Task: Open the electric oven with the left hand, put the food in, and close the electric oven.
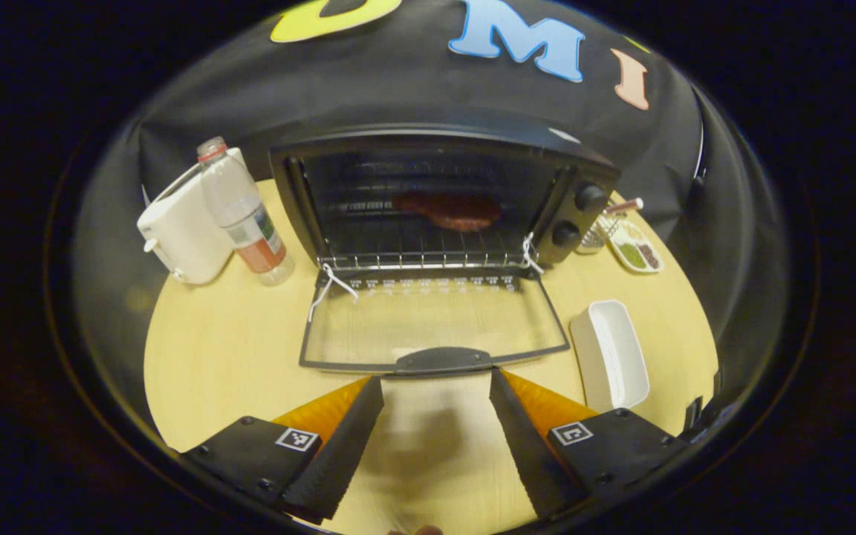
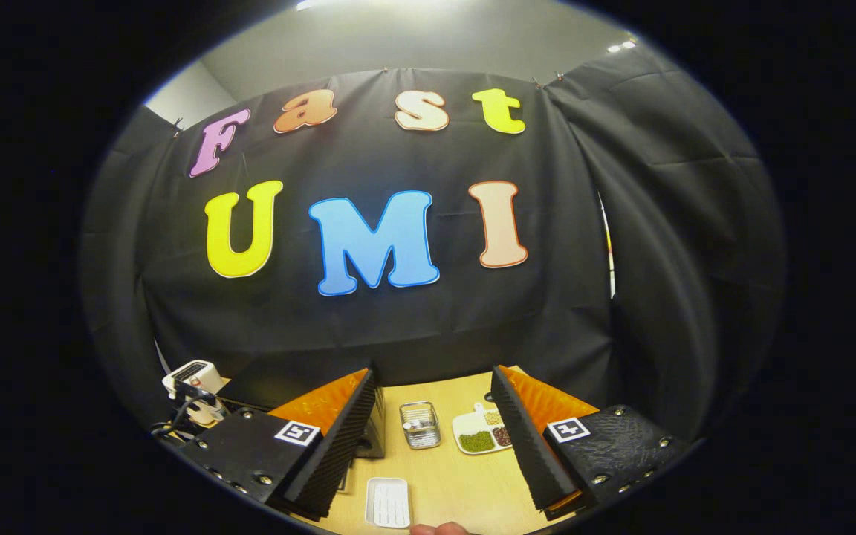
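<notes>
Left tongs hang apart and empty just near of the dropped oven door's handle, likely lined up to lift it shut. Right tongs, also apart and empty, are raised clear. Food lies on the rack inside the oven, long axis left to right.

Both views tableward, sharing white tray
</notes>
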Motion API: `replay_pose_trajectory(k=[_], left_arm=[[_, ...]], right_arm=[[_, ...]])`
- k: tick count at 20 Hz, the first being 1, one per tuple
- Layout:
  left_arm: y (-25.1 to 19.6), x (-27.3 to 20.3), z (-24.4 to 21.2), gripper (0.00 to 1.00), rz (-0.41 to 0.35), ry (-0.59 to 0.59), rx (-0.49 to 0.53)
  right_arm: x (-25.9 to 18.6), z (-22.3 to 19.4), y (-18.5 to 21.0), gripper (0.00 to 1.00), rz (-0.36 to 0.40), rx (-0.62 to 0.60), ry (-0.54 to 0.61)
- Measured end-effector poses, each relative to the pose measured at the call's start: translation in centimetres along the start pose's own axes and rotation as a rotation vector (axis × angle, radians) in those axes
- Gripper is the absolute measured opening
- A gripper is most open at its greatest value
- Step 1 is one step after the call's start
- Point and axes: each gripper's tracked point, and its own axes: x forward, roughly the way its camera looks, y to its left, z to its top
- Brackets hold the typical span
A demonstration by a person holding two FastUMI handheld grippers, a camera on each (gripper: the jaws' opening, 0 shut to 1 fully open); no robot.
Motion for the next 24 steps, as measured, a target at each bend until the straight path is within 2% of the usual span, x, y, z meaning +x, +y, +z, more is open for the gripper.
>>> replay_pose_trajectory(k=[2, 5, 8, 11, 15, 16, 18, 23, 24], left_arm=[[0.0, 1.2, -1.0, 0.94, 0.000, 0.056, -0.007], [0.0, 2.6, -1.5, 1.00, -0.001, 0.107, -0.025], [0.0, 3.7, -1.6, 0.98, -0.002, 0.138, -0.008], [0.1, 4.7, -2.4, 1.00, 0.005, 0.181, -0.015], [0.2, 5.7, -2.6, 0.98, 0.014, 0.212, -0.046], [0.4, 6.0, -2.7, 1.00, 0.024, 0.217, -0.034], [0.4, 6.4, -2.7, 0.98, 0.034, 0.223, -0.008], [0.4, 6.5, -2.8, 1.00, 0.042, 0.235, -0.013], [0.4, 6.3, -2.7, 0.98, 0.043, 0.232, -0.021]], right_arm=[[0.3, -0.2, -0.4, 0.96, -0.004, -0.008, 0.002], [0.7, -0.3, -0.4, 0.96, -0.005, -0.011, 0.010], [0.9, -0.2, -0.5, 0.96, -0.008, -0.008, 0.015], [0.9, -0.2, -0.9, 0.95, -0.022, -0.010, 0.017], [0.8, -0.7, -1.2, 0.96, -0.036, -0.015, 0.026], [0.8, -0.8, -1.4, 0.96, -0.047, -0.021, 0.029], [0.7, -1.2, -1.6, 0.96, -0.064, -0.028, 0.034], [0.8, -1.7, -1.0, 0.95, -0.051, -0.035, 0.048], [0.8, -1.8, -0.9, 0.95, -0.048, -0.034, 0.051]])
